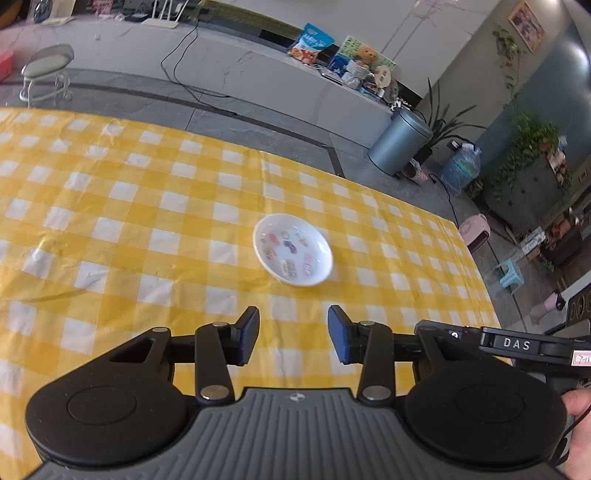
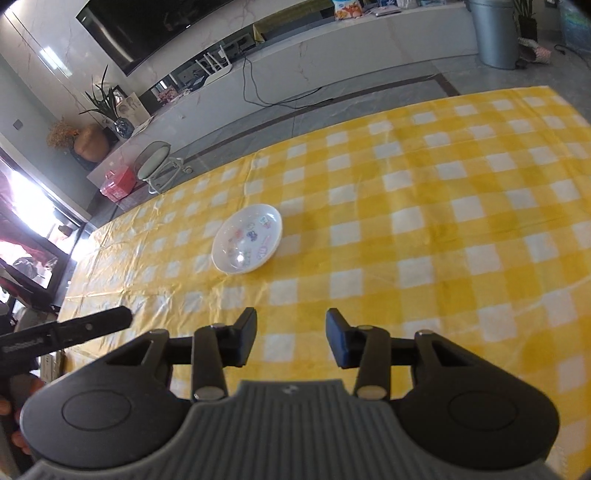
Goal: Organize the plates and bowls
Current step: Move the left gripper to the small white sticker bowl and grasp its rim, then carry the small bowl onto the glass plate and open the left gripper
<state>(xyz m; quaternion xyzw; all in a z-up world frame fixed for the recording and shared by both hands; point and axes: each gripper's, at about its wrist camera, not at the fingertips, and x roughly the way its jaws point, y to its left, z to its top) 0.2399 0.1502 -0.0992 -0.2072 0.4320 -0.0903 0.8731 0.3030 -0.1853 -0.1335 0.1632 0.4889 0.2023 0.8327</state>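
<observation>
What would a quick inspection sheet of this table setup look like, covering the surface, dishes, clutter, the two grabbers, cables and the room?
Surface: yellow-and-white checked tablecloth, slightly creased.
Job's things: one white plate with small colourful pictures inside, lying flat; the right wrist view shows one like it; no bowl seen.
Clutter: nothing seen on the cloth.
Grippers: left gripper and right gripper both open, empty, short of the plate.
Cables: black cables trail from the white counter to the floor.
Surroundings: metal bin, stool, potted plants, wall television.
</observation>
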